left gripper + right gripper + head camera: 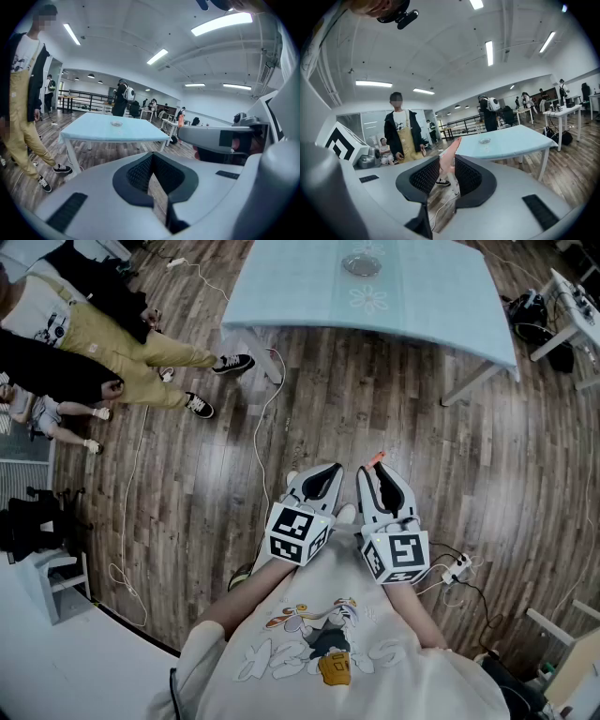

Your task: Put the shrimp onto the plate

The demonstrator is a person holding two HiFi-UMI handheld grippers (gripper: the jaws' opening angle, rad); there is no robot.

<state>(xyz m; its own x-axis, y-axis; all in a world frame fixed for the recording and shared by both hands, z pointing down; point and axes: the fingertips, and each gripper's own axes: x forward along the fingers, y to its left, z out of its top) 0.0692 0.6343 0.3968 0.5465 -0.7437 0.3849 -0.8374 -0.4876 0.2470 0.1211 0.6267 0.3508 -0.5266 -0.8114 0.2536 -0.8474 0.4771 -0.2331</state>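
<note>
A small glass plate (361, 265) sits on the light blue table (441, 296), far ahead of me across the wooden floor. I hold both grippers close to my chest, side by side. My right gripper (375, 471) is shut on the pink-orange shrimp (451, 152), whose tip (376, 459) pokes out past the jaws. The plate (484, 140) lies beyond it in the right gripper view. My left gripper (323, 472) is shut with nothing in it (152, 157). The plate (116, 123) also shows in the left gripper view.
A person in a black jacket and yellow overalls (141, 338) stands left of the table, another sits nearby (42, 413). Cables (258, 442) trail over the floor, with a power strip (457, 568) at my right. White desks (572, 306) with gear stand at the far right.
</note>
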